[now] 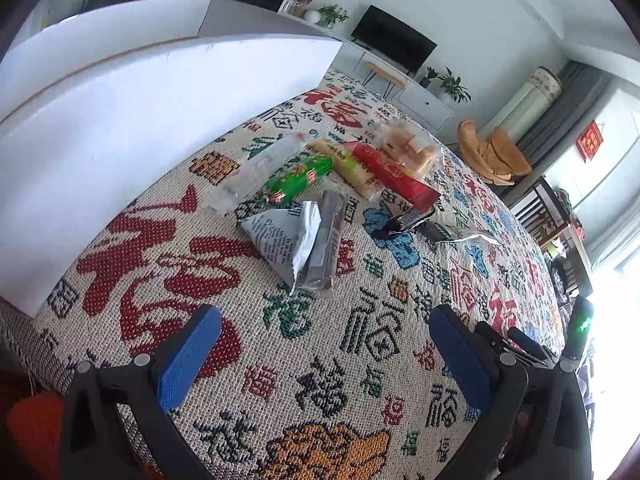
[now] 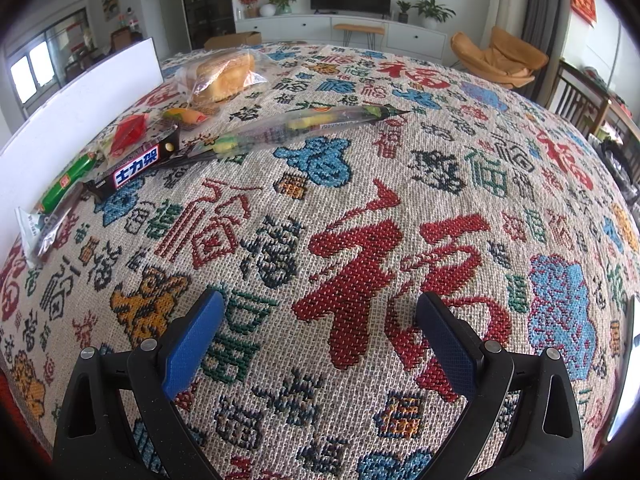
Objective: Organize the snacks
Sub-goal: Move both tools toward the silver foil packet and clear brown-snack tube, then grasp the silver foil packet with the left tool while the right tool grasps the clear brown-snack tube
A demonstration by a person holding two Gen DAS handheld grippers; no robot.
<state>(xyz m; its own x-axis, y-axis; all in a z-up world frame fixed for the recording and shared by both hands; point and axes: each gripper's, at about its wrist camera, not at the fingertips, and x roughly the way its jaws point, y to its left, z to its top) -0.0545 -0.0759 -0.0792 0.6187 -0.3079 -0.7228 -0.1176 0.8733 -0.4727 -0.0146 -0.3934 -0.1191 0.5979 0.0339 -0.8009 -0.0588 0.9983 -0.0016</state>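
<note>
Both your left gripper (image 1: 325, 354) and right gripper (image 2: 320, 344) gape wide, empty; the crumpled silver foil snack packet (image 1: 285, 240) lies at twelve o'clock of the left on the woven patterned cloth (image 1: 360, 360), so approach low and pinch its raised edge

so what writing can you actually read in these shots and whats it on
"士力架": white letters on a blue panel on the dark chocolate bar, right wrist view.
"福": woven many times into the tablecloth, largest in red.
Silver packet: dense black print, too small to read.
Green packet: small red label, blurred.
Red box: pale marks, unreadable.
Long clear packet: white label, too small.
Red wall hanging: pattern unclear.
</note>
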